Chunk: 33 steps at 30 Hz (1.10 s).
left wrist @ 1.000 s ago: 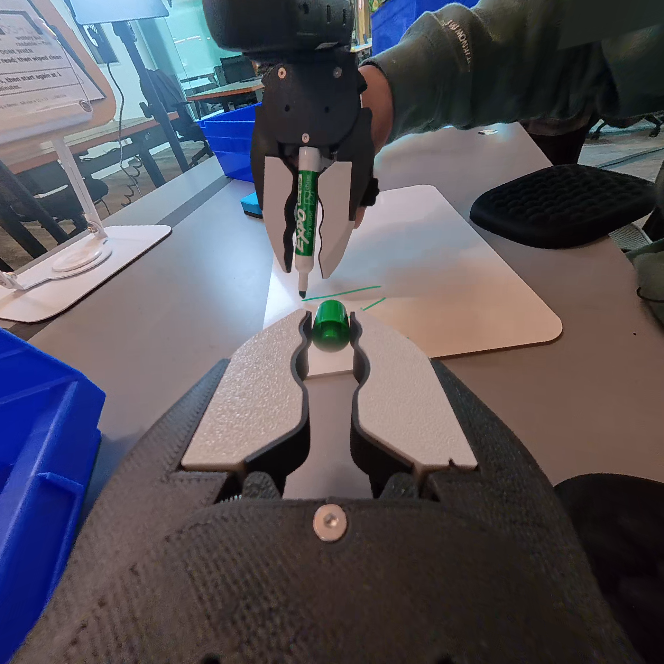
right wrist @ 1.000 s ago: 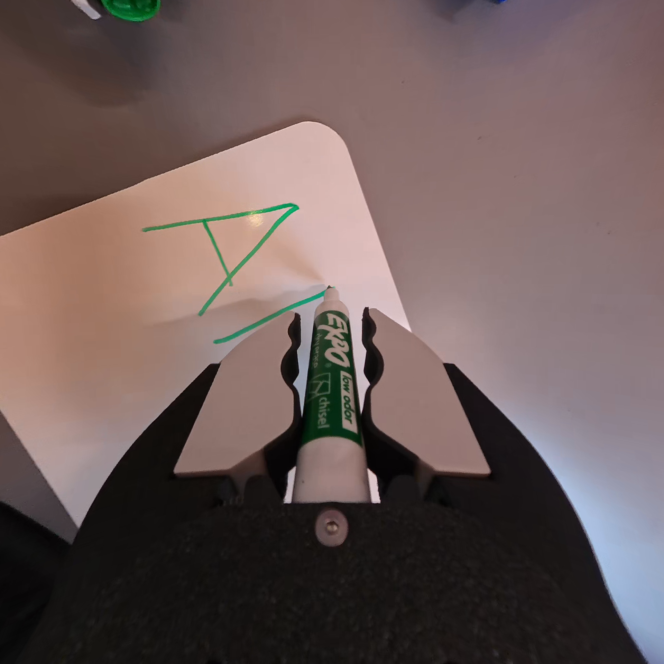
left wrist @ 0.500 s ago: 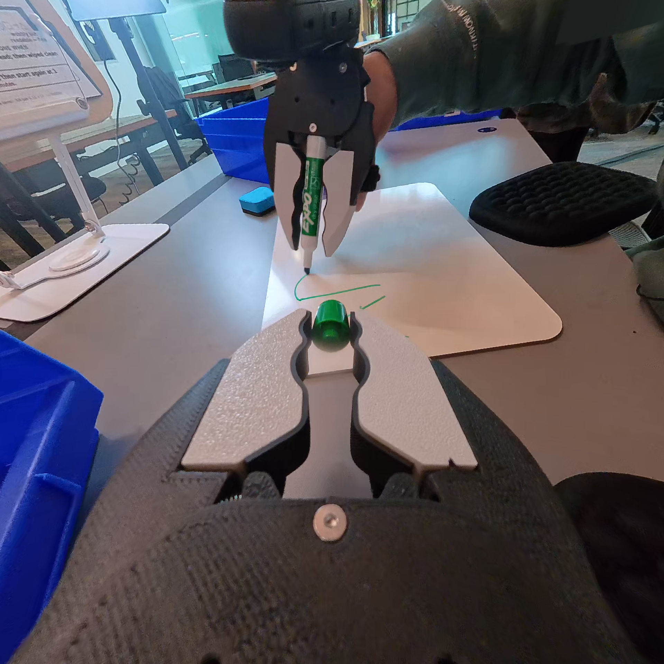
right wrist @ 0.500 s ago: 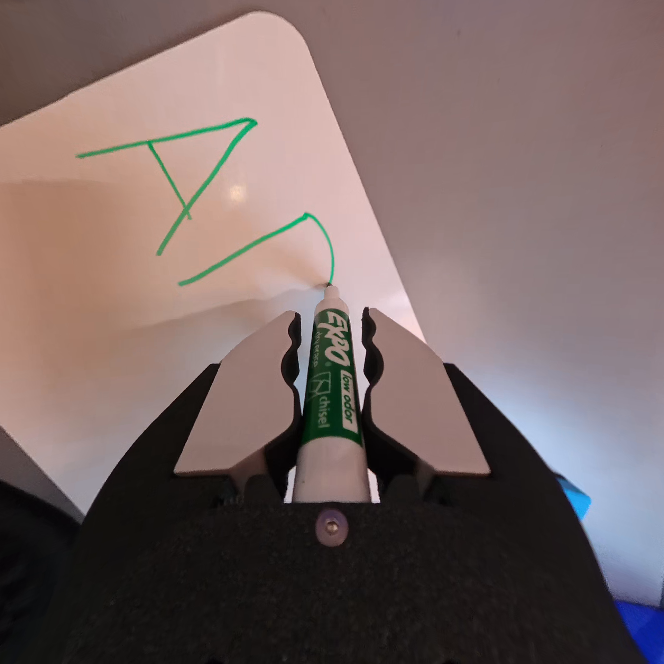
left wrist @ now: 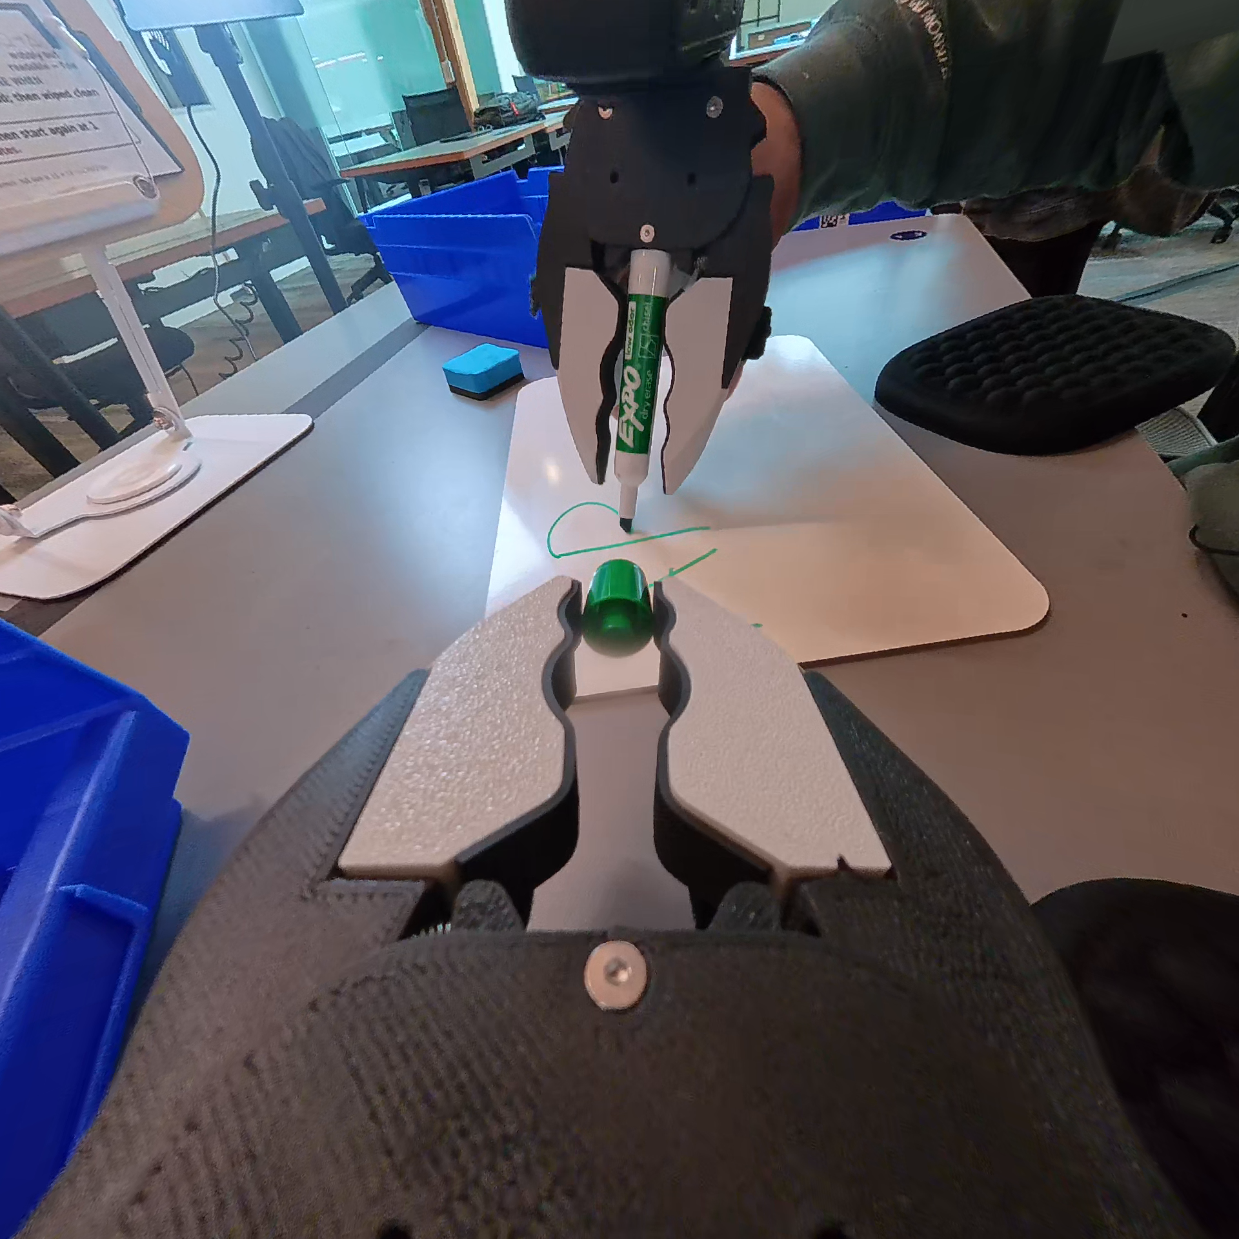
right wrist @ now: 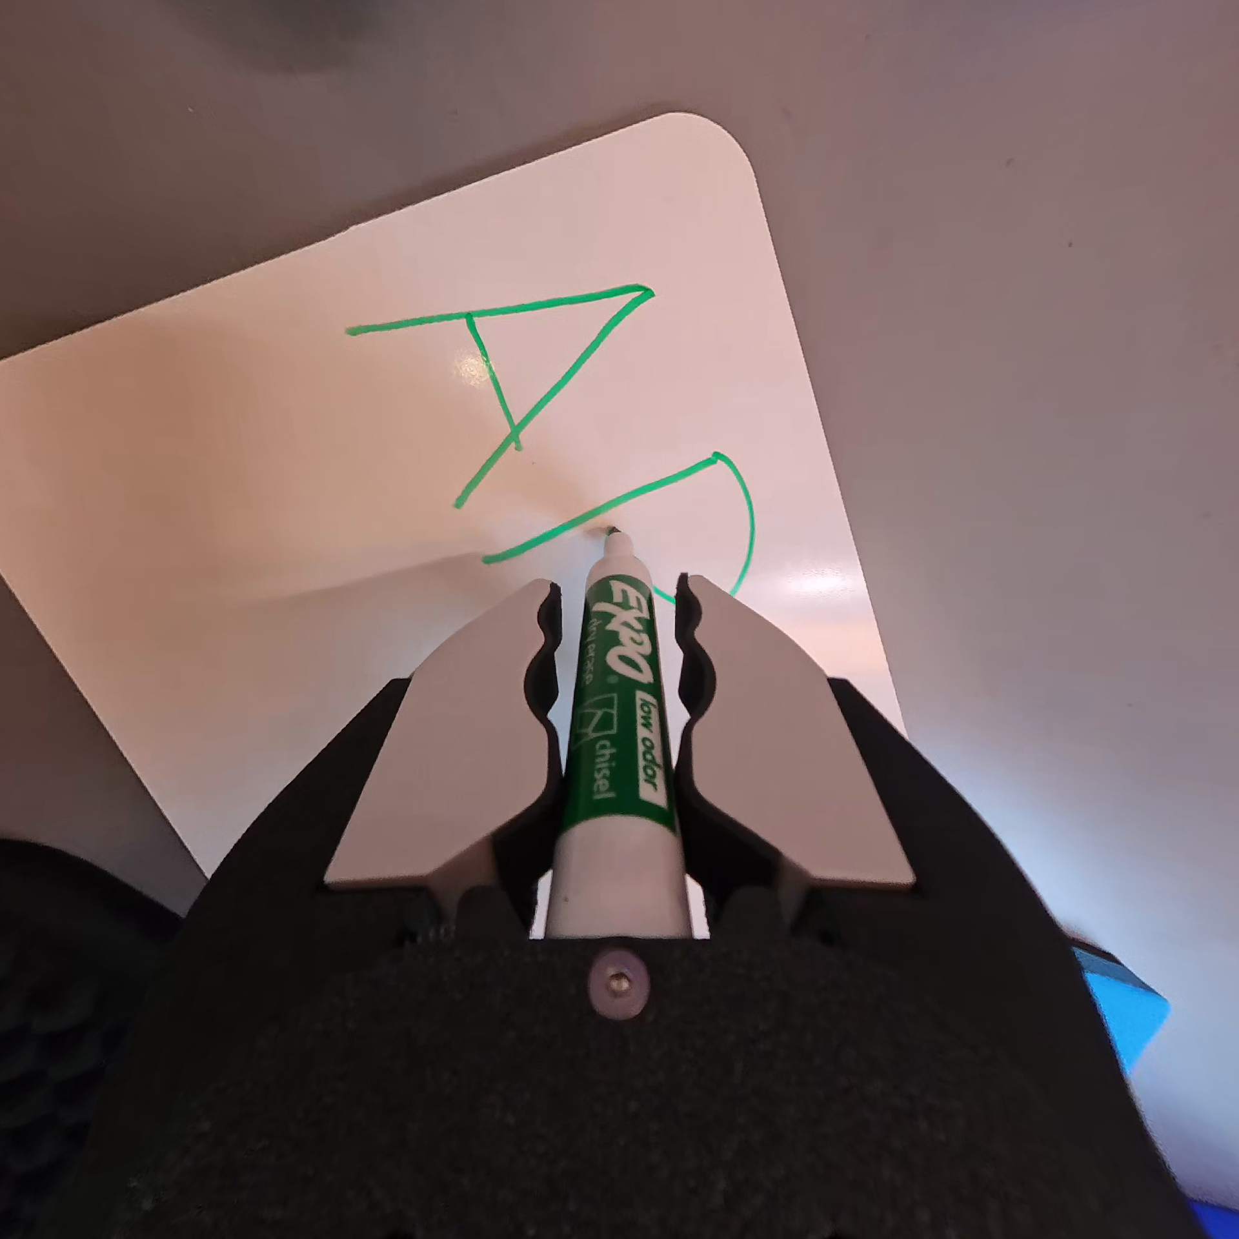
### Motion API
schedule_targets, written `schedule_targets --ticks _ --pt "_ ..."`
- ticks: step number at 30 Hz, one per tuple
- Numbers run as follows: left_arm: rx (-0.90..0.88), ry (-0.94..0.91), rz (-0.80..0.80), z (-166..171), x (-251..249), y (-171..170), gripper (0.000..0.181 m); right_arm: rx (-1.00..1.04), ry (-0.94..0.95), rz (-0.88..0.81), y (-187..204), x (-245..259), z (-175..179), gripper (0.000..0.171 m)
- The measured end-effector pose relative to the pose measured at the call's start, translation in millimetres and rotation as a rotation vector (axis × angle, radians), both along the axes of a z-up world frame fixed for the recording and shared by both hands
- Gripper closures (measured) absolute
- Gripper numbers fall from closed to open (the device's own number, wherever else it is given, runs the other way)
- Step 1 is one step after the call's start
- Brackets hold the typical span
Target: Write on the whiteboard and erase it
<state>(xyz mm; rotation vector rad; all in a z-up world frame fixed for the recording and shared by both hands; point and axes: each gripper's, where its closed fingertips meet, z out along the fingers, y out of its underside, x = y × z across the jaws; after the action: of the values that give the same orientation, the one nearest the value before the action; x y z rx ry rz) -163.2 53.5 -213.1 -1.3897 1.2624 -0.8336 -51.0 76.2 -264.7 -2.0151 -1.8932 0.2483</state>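
Both grippers closed — right gripper (right wrist: 617, 590) clamps green marker (right wrist: 620, 704), tip touching whiteboard (right wrist: 234, 503). Left gripper (left wrist: 617, 603) pinches green cap (left wrist: 617, 607).

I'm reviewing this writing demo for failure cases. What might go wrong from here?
1. The whiteboard lies loose on the table; pen pressure from the marker in the right hand-held gripper may slide it.
2. The left hand-held gripper pinches the green cap only at its fingertips; it may slip out.
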Motion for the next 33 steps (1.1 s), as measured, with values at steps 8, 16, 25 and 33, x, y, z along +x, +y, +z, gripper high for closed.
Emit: schedule_targets --ticks 8,16,25,33 --pt "-0.005 0.0 0.003 -0.6 -0.5 0.6 0.161 0.003 -0.038 -0.086 4.3 40.3 0.6 0.138" --pt "-0.007 -0.002 0.01 -0.2 -1.7 1.3 0.161 -0.024 -0.041 -0.078 -21.1 47.3 0.8 0.138" --pt "-0.004 0.003 0.003 -0.6 -1.6 -1.8 0.161 -0.035 0.031 0.013 -37.9 5.5 0.3 0.138" --pt "-0.011 -0.002 0.004 -0.2 -2.5 -1.3 0.161 0.009 0.101 -0.149 -0.9 53.4 17.6 0.137"
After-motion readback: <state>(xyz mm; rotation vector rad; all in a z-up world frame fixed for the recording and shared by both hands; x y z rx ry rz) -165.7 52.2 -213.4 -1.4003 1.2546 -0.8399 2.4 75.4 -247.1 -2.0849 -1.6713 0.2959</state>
